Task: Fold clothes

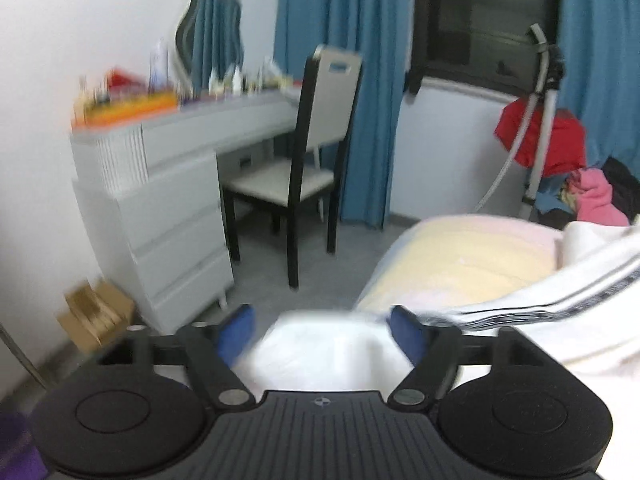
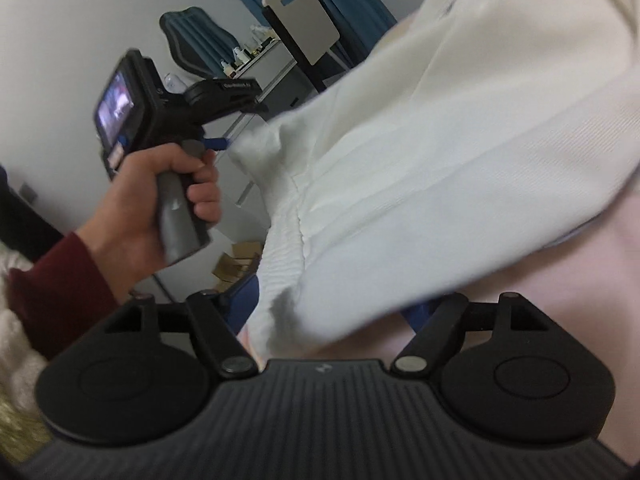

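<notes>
white garment (image 2: pixel 420 168): cream-white knit with a ribbed hem, lifted off the bed (image 1: pixel 460 264) and stretched between the two tools; a dark striped band runs along one edge (image 1: pixel 560 300). most of the cloth hangs over the pale yellow-pink bedcover.

left gripper (image 1: pixel 322 330): blue fingers (image 1: pixel 236 332) stand wide apart, a bunch of the white cloth lying between them. whether the pads actually press the fabric cannot be told from the blur. in the right wrist view the same tool (image 2: pixel 218 144) sits at the garment's corner, held by the person's left hand (image 2: pixel 160 196), red sleeve at the wrist.

right gripper (image 2: pixel 328 312): fingers apart, the ribbed hem draped between and over them; grip unclear.

surroundings: grey dresser (image 1: pixel 168 200), chair (image 1: pixel 304 152), blue curtains (image 1: pixel 340 40), pile of coloured clothes (image 1: pixel 592 196), cardboard boxes (image 1: pixel 96 316) on the floor.
</notes>
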The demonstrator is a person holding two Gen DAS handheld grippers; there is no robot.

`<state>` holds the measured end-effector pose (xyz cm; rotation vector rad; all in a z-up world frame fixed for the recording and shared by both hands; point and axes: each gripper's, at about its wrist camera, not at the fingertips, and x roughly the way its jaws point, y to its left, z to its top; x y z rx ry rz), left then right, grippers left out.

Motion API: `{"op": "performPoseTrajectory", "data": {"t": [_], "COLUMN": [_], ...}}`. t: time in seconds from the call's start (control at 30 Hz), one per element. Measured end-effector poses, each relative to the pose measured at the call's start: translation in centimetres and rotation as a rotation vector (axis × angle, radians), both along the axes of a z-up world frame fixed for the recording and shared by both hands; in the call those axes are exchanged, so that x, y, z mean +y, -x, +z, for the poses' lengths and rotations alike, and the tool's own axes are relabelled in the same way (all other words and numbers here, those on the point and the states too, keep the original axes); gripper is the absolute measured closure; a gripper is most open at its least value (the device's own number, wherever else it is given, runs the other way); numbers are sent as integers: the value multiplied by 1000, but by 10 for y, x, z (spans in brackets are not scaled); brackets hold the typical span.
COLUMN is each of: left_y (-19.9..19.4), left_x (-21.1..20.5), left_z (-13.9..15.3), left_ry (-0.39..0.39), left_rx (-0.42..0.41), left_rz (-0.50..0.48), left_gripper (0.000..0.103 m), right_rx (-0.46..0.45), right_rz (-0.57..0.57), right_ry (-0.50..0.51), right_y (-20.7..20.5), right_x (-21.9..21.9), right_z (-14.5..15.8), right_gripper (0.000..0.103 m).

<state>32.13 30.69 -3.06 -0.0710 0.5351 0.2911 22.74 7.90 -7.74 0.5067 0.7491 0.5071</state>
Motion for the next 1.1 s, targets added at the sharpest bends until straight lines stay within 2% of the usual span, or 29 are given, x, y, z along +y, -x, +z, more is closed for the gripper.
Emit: {"op": "performPoseTrajectory", "data": {"t": [0.1, 0.2, 0.37, 0.47, 0.6, 0.7, 0.83, 1.0, 1.1], "left_y": [40, 92, 171, 205, 232, 222, 184, 93, 33], "left_x": [-29, -66, -144, -188, -236, -266, -305, -352, -375], "left_z": [23, 40, 44, 47, 50, 45, 34, 14, 4], "left_ry": [6, 15, 27, 53, 109, 129, 98, 64, 26], "left_rx": [-34, -67, -94, -97, -118, -104, -83, -40, -19], "left_rz": [-42, -133, -288, -351, -415, -453, -492, -470, -459], "left_gripper": [22, 19, 16, 16, 15, 16, 18, 23, 30], "right_rx": [-66, -132, -234, -266, -299, -323, -338, -310, -292], "right_rz": [-33, -67, -153, -209, -276, -326, -385, -435, -471], "right_ry": [68, 137, 250, 282, 309, 329, 347, 340, 325], "right_y": [23, 46, 82, 92, 102, 110, 113, 96, 80], "right_x": [-36, -71, -143, -180, -224, -257, -288, -298, -311], "right_z": [25, 49, 84, 85, 79, 75, 67, 48, 40], "right_gripper": [27, 28, 28, 28, 28, 28, 28, 28, 28]}}
